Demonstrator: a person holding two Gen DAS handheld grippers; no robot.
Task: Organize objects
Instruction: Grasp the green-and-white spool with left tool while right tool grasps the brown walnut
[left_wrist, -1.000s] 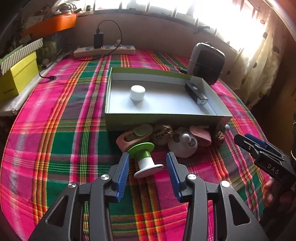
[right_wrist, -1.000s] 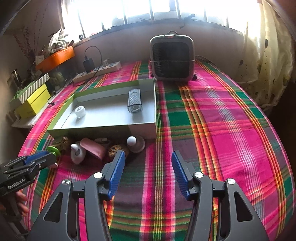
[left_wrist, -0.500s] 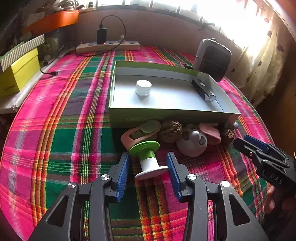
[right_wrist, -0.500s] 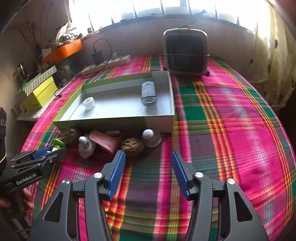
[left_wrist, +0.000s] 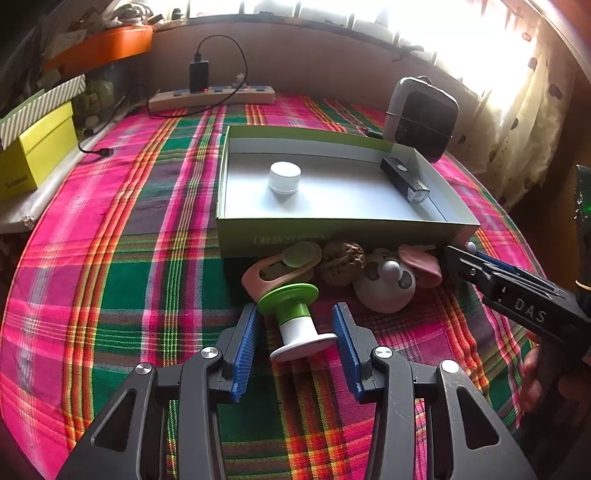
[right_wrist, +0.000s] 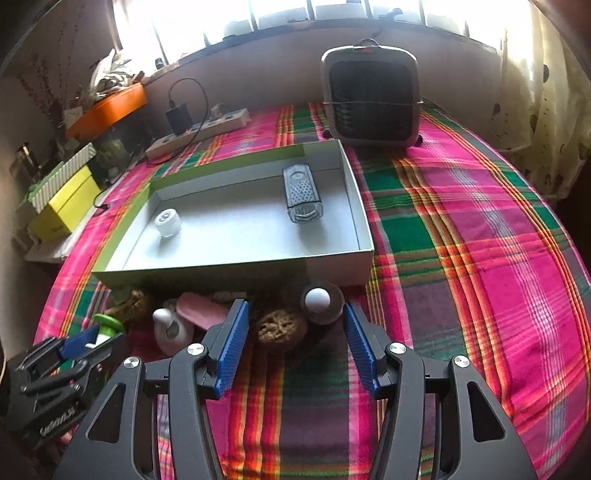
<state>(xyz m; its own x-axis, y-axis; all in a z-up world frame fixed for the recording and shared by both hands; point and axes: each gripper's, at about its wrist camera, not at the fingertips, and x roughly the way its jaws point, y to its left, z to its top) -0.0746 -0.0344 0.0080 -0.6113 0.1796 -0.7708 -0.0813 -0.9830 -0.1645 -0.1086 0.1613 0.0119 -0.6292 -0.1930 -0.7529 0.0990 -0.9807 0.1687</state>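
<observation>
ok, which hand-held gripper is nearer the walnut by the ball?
Right. The right hand-held gripper has the walnut between its open fingers; the left hand-held gripper straddles the green-and-white spool.

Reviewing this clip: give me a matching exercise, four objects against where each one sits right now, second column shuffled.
Objects:
1. green-and-white plastic spool
2. small white round jar
3. brown wrinkled walnut
4. grey boxy fan heater

Places:
A. inside the shallow green-edged cardboard box
B. on the cloth beyond the box
C. between the open left gripper
D. just ahead of the open right gripper

Pairs: 1-C, 2-A, 3-D, 4-B
</observation>
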